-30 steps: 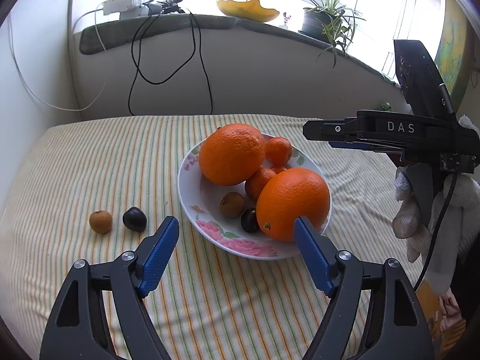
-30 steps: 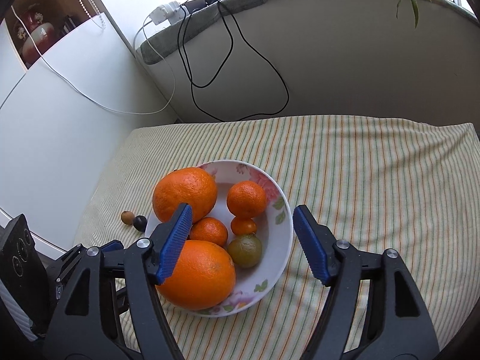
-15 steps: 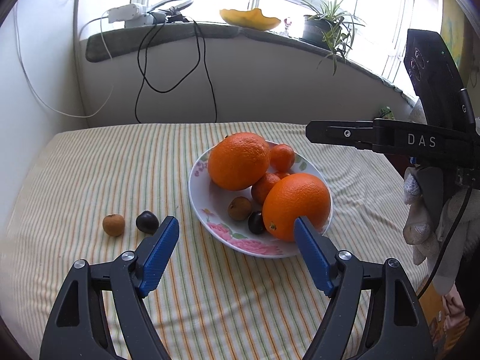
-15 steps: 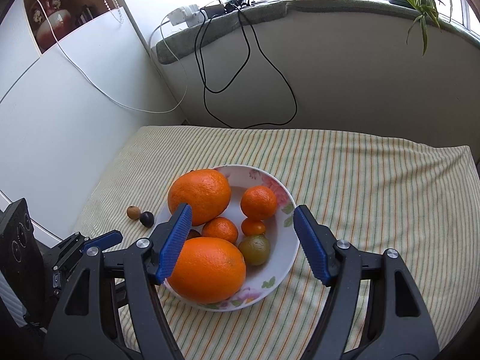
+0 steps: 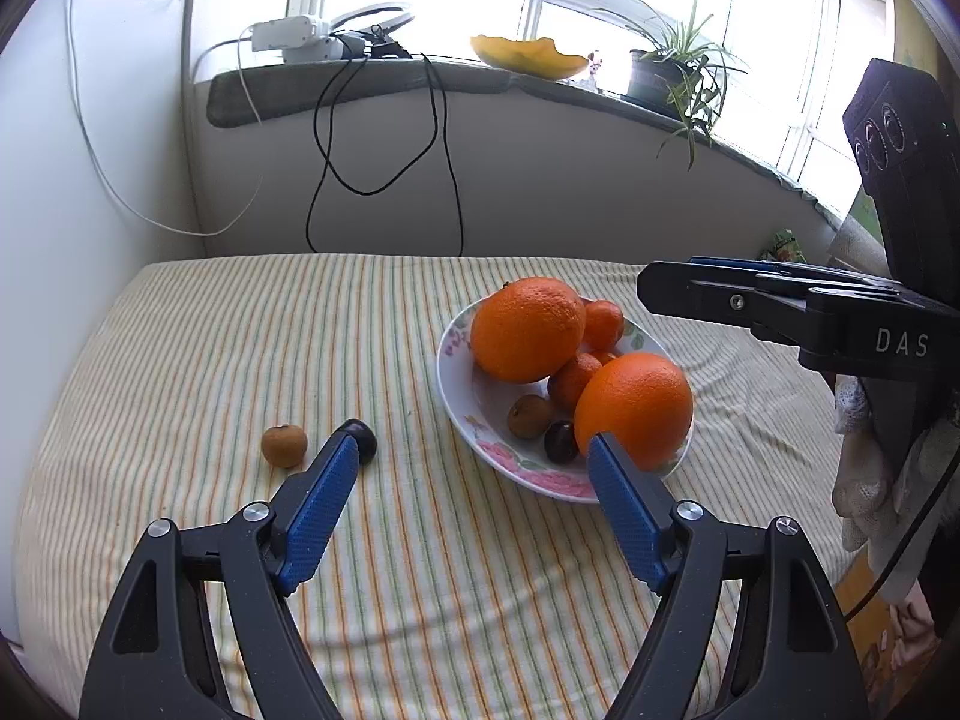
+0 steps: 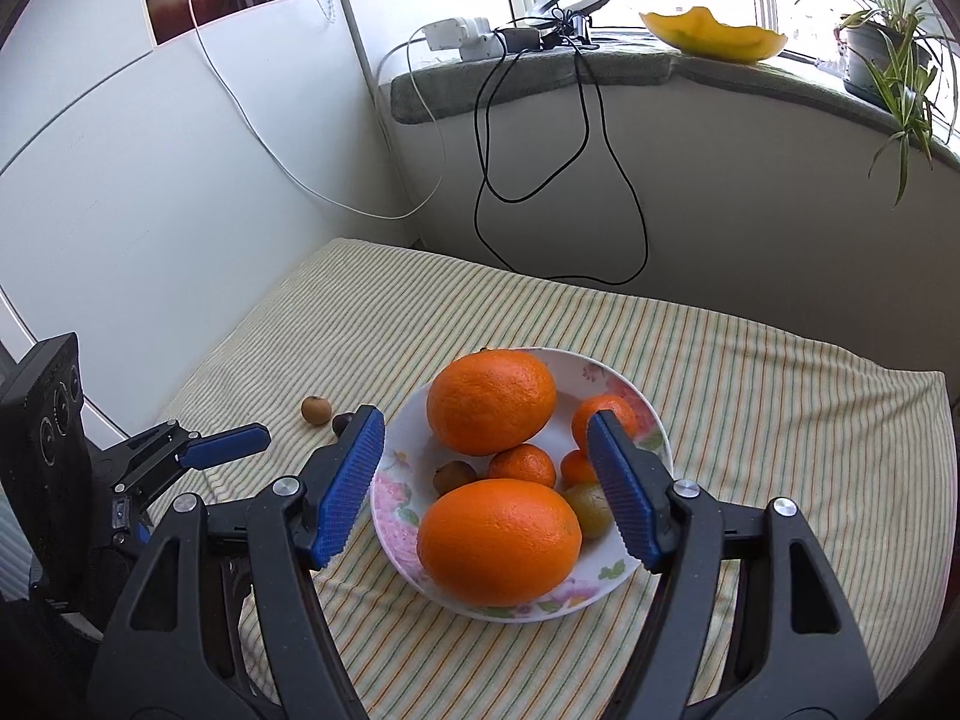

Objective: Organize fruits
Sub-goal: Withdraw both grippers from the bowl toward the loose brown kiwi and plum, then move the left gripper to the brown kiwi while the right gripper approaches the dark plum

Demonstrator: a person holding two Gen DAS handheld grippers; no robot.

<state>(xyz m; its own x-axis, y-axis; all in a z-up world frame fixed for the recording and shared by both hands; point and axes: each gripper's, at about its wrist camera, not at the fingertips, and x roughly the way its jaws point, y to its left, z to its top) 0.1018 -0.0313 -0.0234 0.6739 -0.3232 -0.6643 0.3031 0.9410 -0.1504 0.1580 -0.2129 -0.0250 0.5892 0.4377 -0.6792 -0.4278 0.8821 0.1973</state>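
I find my left gripper (image 5: 474, 456) spread and empty at the bottom of its frame. Its left finger (image 5: 318, 516) half covers the dark plum (image 5: 366, 443); the small brown fruit (image 5: 284, 446) lies just left of it, both on the striped cloth (image 5: 198, 360). My right gripper (image 6: 486, 450), likewise spread and empty, frames the floral plate (image 6: 600, 570) of oranges (image 6: 498, 543). I judge the left hand nearer the loose fruit.
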